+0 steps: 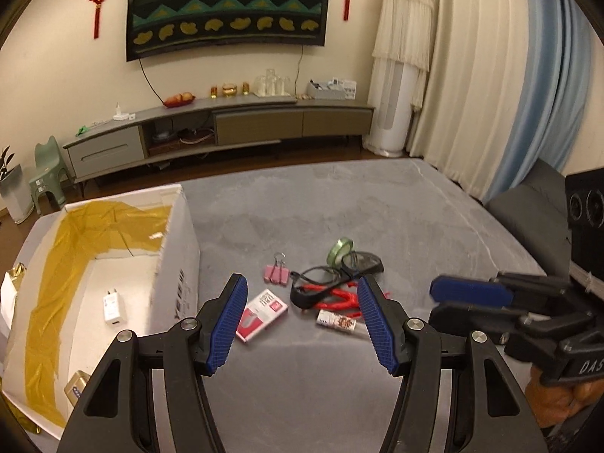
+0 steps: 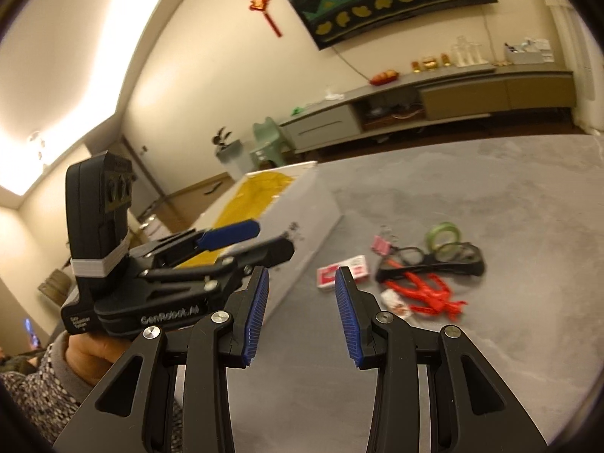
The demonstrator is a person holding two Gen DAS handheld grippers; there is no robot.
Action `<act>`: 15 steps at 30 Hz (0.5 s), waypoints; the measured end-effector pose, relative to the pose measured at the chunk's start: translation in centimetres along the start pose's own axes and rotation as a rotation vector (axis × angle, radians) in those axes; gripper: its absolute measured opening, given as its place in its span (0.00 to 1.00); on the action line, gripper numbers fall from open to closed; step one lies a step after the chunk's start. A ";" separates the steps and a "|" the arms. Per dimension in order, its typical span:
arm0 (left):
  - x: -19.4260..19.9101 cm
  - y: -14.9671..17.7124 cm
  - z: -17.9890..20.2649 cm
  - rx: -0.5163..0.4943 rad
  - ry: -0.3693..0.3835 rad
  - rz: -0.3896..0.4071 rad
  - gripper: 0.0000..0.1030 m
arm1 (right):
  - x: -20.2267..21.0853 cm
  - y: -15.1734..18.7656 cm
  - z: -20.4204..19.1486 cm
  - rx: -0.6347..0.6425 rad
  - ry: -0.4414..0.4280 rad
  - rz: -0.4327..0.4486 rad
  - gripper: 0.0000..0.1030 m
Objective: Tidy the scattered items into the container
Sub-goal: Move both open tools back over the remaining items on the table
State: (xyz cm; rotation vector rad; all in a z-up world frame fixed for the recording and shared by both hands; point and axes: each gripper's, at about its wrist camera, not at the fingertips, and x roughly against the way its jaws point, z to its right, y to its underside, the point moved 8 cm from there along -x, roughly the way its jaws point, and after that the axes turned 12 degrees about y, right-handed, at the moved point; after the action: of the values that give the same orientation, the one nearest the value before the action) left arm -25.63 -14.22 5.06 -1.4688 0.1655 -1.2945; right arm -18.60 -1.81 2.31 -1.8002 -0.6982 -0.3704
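Both tongs are empty. The left gripper (image 1: 302, 321) has its blue pads spread wide, and the right gripper (image 2: 302, 313) is spread apart too. The white box (image 1: 177, 264) sits on the grey mat (image 1: 339, 207) to the left, with a white charger (image 1: 113, 306) already lying inside.

A small heap of things waits just right of the box: a red and white card pack (image 1: 262, 315), pink clips (image 1: 277, 273), a green tape roll (image 1: 339, 251), black goggles (image 1: 336, 281), a red toy (image 1: 336, 300) and a little wrapped packet (image 1: 336, 320).

I think this is the reach step. Next, one gripper should go down over one thing, maybe the card pack nearest the box, and squeeze it gently
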 end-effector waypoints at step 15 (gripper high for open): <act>-6.0 4.0 -1.7 0.039 -0.007 -0.162 0.60 | -5.0 4.3 3.6 0.134 0.194 -0.133 0.38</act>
State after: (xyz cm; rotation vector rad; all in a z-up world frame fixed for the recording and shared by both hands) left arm -27.16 -12.55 -1.99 -1.4774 0.0157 -1.4144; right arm -20.11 -0.75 -4.97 -1.5719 -0.6904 -0.5667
